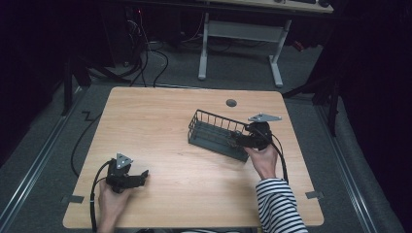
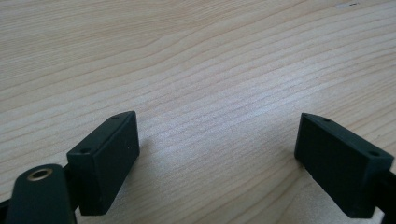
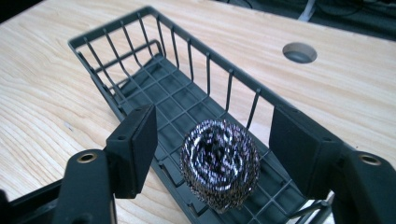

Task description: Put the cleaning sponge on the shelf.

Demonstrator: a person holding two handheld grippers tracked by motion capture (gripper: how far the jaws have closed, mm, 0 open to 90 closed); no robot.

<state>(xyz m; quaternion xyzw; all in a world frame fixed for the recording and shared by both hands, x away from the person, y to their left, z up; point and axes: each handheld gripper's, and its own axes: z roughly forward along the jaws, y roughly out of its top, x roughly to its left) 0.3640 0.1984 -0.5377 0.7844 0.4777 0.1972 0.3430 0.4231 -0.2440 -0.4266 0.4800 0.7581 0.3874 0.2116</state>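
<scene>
A dark wire basket [image 1: 212, 131] lies at an angle on the right half of the wooden table [image 1: 160, 111]. In the right gripper view a steel wool scourer [image 3: 219, 161] sits on the floor of the basket [image 3: 140, 44] at its near end. My right gripper [image 1: 238, 139] hangs over that end, open; its pads [image 3: 140, 140] stand either side of the scourer without touching it, so the right gripper [image 3: 215, 126] holds nothing. Near the front left edge my left gripper [image 1: 143, 174] rests low over bare wood, and in its own view the left gripper [image 2: 217, 135] is wide open and empty.
A round cable hole [image 1: 231, 103] is in the tabletop behind the basket, also seen as the cable hole [image 3: 299, 52] beyond the basket's far wall. A white-legged desk [image 1: 240, 34] and loose cables lie on the floor past the table.
</scene>
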